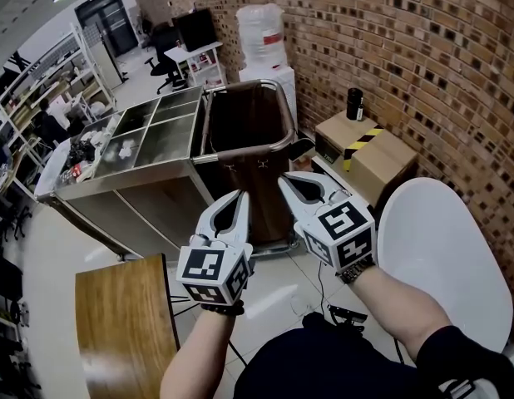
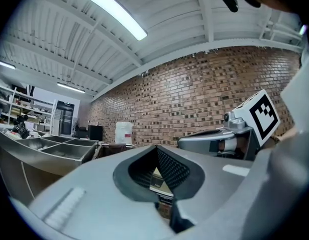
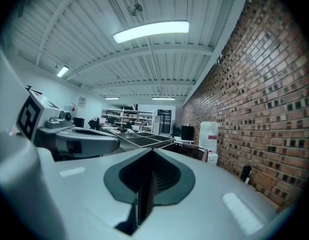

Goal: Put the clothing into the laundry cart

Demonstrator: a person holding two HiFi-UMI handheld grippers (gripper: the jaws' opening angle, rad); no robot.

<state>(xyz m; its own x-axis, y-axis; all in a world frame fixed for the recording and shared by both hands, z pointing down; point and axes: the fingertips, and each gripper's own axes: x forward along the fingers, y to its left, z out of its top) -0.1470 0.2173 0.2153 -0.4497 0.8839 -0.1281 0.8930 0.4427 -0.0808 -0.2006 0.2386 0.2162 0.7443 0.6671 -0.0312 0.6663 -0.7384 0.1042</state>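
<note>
The laundry cart (image 1: 250, 131), a brown fabric bin on a metal frame, stands on the floor just ahead of me. No clothing shows in any view, and the cart's inside is too dark to read. My left gripper (image 1: 241, 196) is raised in front of the cart with its jaws shut and nothing between them; its tips (image 2: 156, 149) meet in the left gripper view. Beside it my right gripper (image 1: 284, 179) is also shut and holds nothing, its tips (image 3: 152, 151) meeting in the right gripper view.
A steel table with open compartments (image 1: 149, 135) adjoins the cart's left side. A cardboard box (image 1: 365, 152) with a dark bottle (image 1: 354, 103) sits by the brick wall. A white round table (image 1: 444, 256) is at right, a wooden tabletop (image 1: 124, 322) at lower left.
</note>
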